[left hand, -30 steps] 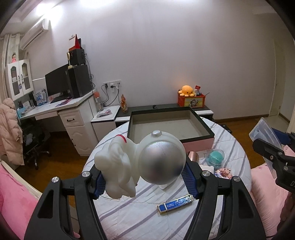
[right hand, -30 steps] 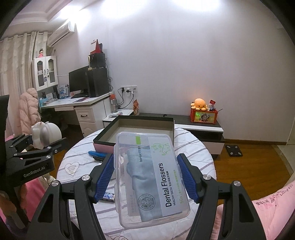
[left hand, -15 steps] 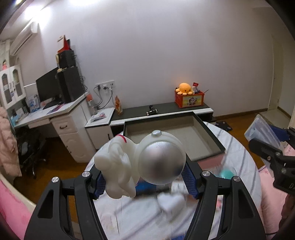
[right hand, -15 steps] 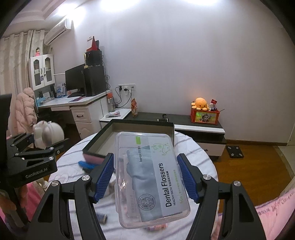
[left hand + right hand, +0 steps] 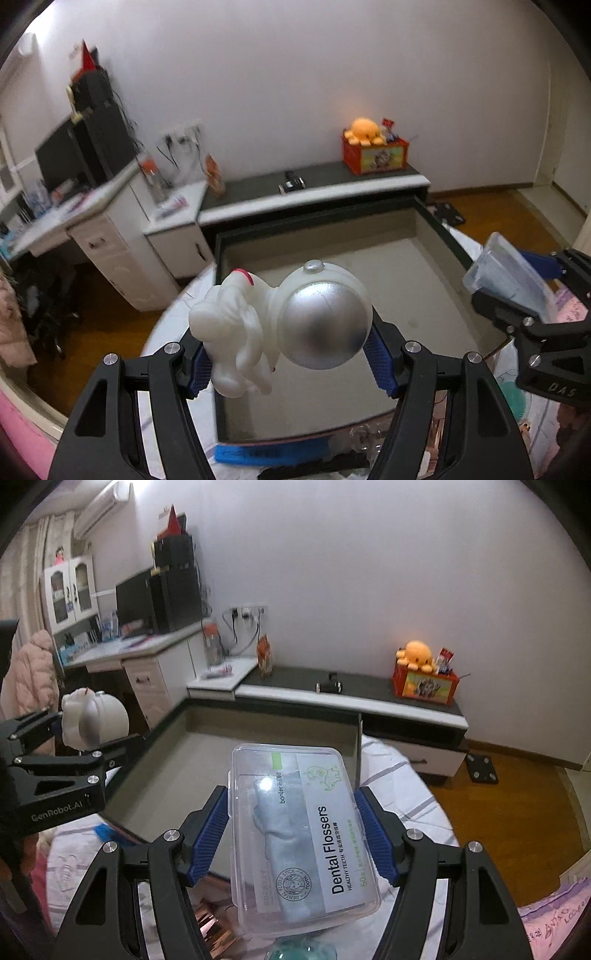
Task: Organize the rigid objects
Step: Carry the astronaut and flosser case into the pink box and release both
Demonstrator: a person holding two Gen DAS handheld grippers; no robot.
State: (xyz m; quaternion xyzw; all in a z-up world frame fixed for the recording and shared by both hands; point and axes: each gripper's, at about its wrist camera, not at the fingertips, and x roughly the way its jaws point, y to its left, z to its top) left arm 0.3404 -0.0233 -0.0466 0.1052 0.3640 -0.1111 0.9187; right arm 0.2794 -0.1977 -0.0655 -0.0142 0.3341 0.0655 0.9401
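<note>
My left gripper (image 5: 291, 363) is shut on a white astronaut figure with a silver visor (image 5: 295, 325), held above the open dark-rimmed box (image 5: 391, 266). My right gripper (image 5: 291, 838) is shut on a clear plastic box of dental flossers (image 5: 299, 834), hanging over the box's (image 5: 207, 753) near right corner. Each gripper shows in the other's view: the right one with the clear box (image 5: 506, 280) at the right edge, the left one with the astronaut (image 5: 92, 720) at the left edge.
The box sits on a round table with a striped cloth (image 5: 399, 775). A blue flat item (image 5: 269, 452) and a teal round item (image 5: 517, 400) lie on the table near the box's front. A low TV bench (image 5: 369, 698) and a white desk (image 5: 92, 221) stand beyond.
Both grippers have moved forward and lower toward the box, which now fills the middle of both views. Each keeps its grip on its object.
</note>
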